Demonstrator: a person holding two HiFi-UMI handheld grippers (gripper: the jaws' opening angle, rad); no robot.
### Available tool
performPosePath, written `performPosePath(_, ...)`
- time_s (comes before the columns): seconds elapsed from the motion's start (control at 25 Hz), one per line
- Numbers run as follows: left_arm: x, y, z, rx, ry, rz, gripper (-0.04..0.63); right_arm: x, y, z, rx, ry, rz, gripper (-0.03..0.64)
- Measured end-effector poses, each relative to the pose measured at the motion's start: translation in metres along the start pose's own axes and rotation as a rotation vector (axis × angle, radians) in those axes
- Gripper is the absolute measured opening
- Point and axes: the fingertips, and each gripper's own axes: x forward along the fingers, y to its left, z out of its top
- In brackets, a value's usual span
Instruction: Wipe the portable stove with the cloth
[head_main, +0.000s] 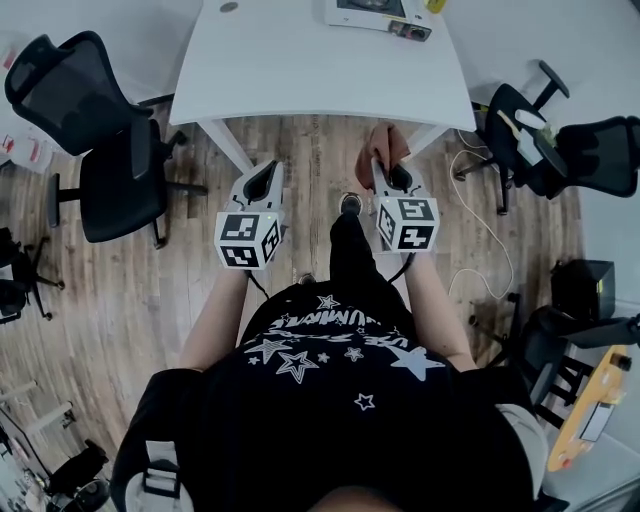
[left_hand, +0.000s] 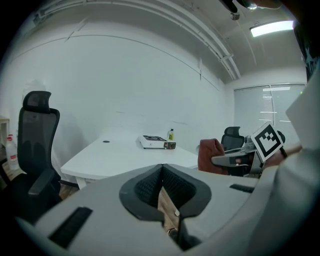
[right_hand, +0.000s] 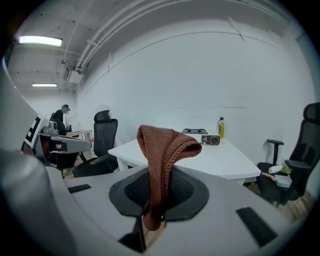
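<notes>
The person stands short of the white table (head_main: 300, 70). The right gripper (right_hand: 158, 197) is clamped on the brown cloth (right_hand: 165, 147), which flops over its jaws. The left gripper (left_hand: 161, 170) is closed on nothing. The portable stove (right_hand: 199, 133) sits on the table's far side, beside what looks like a small bottle (right_hand: 221, 127).

- White table (head_main: 300, 60): stands on wood floor (head_main: 130, 290).
- Yellow bottle (right_hand: 221, 127): upright on the table, towards its far edge.
- Black office chair (head_main: 100, 150): just off the table's left side.
- More black chairs (head_main: 590, 150): off the table's right side.
- White cable (head_main: 490, 240): on the floor, right of the table.
- Person (right_hand: 61, 116): standing well beyond the table.
</notes>
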Motion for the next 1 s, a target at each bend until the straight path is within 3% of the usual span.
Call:
performPosePath(0.6, 0.175, 0.043, 0.050, 0.022, 0.043, 0.055, 0.008, 0.155, -0.134, 0.048, 0.106, 0.007, 0.004, 0.054)
performPosePath(1.0, 0.279, 0.062, 0.097, 0.012, 0.038, 0.087, 0.008, 0.238, -0.211, 0.103, 0.090, 0.008, 0.027, 0.054)
